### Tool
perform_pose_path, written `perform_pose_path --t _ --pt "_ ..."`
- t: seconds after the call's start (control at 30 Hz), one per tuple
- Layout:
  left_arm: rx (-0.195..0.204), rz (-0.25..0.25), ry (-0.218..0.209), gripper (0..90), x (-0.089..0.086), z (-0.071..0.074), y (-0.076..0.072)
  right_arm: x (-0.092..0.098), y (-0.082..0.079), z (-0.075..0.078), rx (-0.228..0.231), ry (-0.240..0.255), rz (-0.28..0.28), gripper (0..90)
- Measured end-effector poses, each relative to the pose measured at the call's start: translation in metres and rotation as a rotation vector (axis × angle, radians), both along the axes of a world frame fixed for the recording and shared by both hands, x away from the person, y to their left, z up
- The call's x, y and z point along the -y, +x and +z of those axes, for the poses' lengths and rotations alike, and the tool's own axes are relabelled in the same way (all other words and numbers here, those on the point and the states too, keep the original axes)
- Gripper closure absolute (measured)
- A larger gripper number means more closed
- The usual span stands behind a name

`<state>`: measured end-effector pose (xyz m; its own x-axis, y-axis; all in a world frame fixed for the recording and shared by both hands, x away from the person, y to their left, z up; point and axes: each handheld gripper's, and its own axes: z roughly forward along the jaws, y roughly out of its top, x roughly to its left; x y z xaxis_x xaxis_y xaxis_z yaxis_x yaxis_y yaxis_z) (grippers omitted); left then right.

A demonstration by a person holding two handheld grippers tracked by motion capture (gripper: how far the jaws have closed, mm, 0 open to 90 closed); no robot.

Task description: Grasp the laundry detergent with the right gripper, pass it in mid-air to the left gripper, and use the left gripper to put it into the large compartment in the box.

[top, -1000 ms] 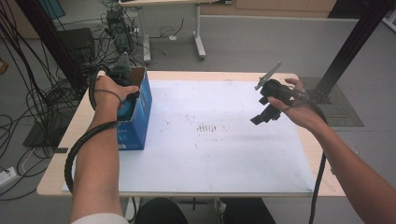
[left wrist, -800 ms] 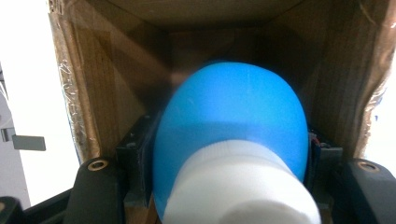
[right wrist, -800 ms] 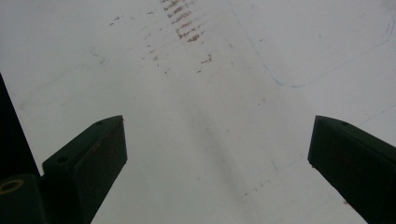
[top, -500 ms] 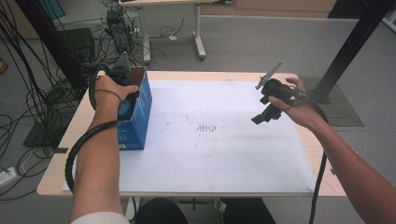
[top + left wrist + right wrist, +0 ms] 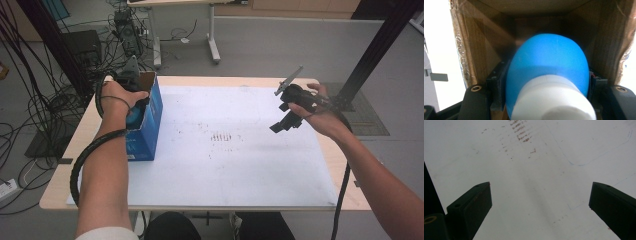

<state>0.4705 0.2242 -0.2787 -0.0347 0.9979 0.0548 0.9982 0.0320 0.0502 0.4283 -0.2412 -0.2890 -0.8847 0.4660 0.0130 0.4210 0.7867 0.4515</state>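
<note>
From the high view I see one blue cardboard box (image 5: 145, 122) at the table's (image 5: 250, 200) left edge, my left gripper (image 5: 131, 87) dipped into its open top. My left gripper view reveals inside: jaws pinching one smooth, rounded blue bottle (image 5: 549, 65) with a white cap (image 5: 552, 100). In my right gripper view, the right gripper (image 5: 540, 202) stands spread over scuffed white sheet (image 5: 536, 157)

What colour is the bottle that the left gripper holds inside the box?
Blue bottle with a white cap; clearest in the left gripper view.

Bare forearms, black grippers (image 5: 289, 116) — blocky jaws, thick black cable, grey three-cornered plate — round screw holes
</note>
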Motion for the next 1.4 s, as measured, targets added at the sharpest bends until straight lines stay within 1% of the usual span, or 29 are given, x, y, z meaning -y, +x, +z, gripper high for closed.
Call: perform_pose_path --t 1.4 --pt "0.006 0.002 -0.002 35.6 -0.0001 -0.0004 -0.0005 0.0022 -0.0006 0.0060 0.015 -0.001 -0.005 4.6"
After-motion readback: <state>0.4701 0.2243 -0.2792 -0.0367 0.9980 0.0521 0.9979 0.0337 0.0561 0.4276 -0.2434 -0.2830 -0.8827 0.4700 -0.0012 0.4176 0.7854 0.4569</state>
